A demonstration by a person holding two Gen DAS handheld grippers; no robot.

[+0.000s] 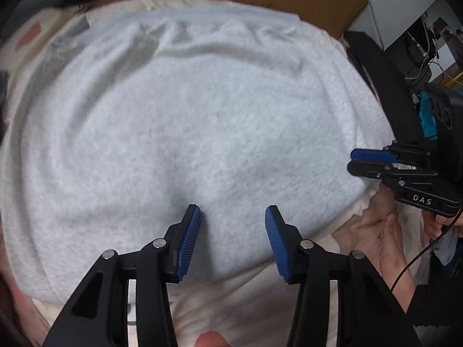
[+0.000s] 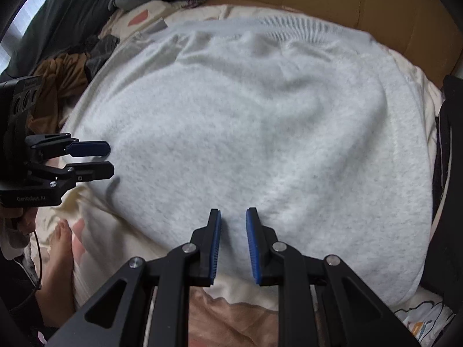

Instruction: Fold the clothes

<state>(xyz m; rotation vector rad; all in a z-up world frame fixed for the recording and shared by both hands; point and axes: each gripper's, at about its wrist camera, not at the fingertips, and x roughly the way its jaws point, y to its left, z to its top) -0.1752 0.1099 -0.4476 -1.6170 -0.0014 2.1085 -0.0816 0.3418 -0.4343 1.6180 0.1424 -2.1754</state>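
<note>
Clearance as I see it: open air over the grey sweatshirt (image 1: 185, 121); cardboard wall (image 2: 376, 3) closes the far edge; heaped dark clothes (image 2: 86, 55) crowd the left; a black object (image 2: 445, 156) walls the right; bare foot (image 2: 62, 248) beside the bed (image 2: 95, 231)

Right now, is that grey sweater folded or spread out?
Spread out: the sweater lies flat on the bed, hem band showing, nothing gripped.

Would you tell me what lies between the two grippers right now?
Only the grey garment, spread flat, lies between the left gripper and the right gripper, per the right wrist view.
</note>
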